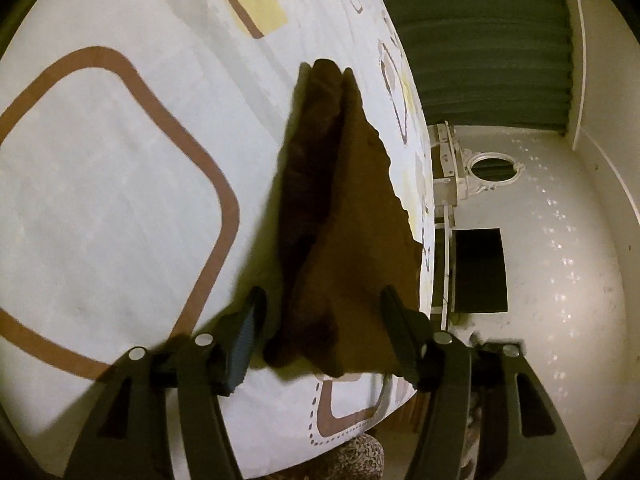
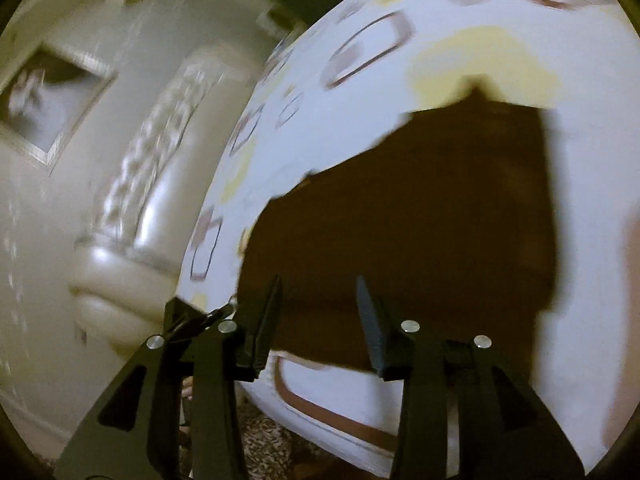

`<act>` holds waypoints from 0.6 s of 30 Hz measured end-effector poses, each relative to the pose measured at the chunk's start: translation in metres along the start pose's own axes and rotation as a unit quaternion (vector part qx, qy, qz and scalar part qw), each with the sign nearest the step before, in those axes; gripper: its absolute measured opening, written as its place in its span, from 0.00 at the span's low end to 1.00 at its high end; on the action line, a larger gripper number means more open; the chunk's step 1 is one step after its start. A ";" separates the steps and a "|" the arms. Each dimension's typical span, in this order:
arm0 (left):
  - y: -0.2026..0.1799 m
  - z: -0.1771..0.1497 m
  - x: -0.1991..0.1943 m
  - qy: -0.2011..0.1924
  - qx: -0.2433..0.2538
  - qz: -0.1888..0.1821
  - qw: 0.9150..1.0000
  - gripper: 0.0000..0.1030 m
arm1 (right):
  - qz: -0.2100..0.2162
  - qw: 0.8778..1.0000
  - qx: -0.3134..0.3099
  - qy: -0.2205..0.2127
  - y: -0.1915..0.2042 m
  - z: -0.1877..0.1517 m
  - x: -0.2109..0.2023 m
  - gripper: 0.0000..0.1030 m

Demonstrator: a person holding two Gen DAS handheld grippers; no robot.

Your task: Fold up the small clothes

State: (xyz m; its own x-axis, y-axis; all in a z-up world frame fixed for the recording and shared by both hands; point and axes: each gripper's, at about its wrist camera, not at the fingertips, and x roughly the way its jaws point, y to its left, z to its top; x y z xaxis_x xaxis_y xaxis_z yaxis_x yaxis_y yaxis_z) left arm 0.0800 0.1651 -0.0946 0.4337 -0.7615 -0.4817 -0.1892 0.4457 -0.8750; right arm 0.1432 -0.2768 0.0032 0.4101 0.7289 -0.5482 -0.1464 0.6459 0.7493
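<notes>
Left wrist view looks down along the left tongs (image 1: 320, 316) at a brown garment (image 1: 340, 208) lying on a bed (image 1: 120, 168) whose sheet is white with brown rounded squares and pale yellow patches. The garment sits close to the bed's edge, which curves down the right side of the picture. It shows a darker, rumpled ridge along its left part and a flatter, lighter brown panel with a wavy edge on its right. The tongs are released: both fingers stand apart, with the near end of the garment lying between them, and neither pad presses the cloth. Beyond the bed edge are a pale floor, a white ornate piece of furniture (image 1: 472, 176) and a green curtain (image 1: 480, 40).

Right wrist view is blurred. The right tongs (image 2: 318, 292) are also released, their fingers apart above the near edge of the same brown garment (image 2: 420, 216), which spreads as a broad dark shape over the patterned sheet of the bed (image 2: 360, 40). Nothing is gripped between the fingers. To the left stands a cream padded headboard (image 2: 132, 184), and a picture frame (image 2: 52, 112) hangs on the wall.
</notes>
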 end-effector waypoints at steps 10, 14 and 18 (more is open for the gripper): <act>-0.018 -0.004 0.019 0.002 0.044 -0.002 0.999 0.58 | -0.085 0.976 -0.123 0.160 0.145 0.051 0.223 0.50; -0.021 -0.001 0.024 0.005 0.047 -0.005 0.999 0.59 | -0.179 0.946 -0.168 0.210 0.171 0.052 0.295 0.57; -0.016 0.000 0.025 -0.004 0.040 -0.014 0.999 0.51 | -0.252 0.920 -0.183 0.238 0.175 0.052 0.334 0.57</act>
State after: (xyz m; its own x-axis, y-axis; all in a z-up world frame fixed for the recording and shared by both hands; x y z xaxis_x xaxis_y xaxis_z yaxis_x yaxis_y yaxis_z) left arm 0.0940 0.1388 -0.0932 0.4442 -0.7705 -0.4573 -0.1059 0.4617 -0.8807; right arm 0.3010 0.0678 -0.0297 0.0817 0.2771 -0.9574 -0.3742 0.8988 0.2282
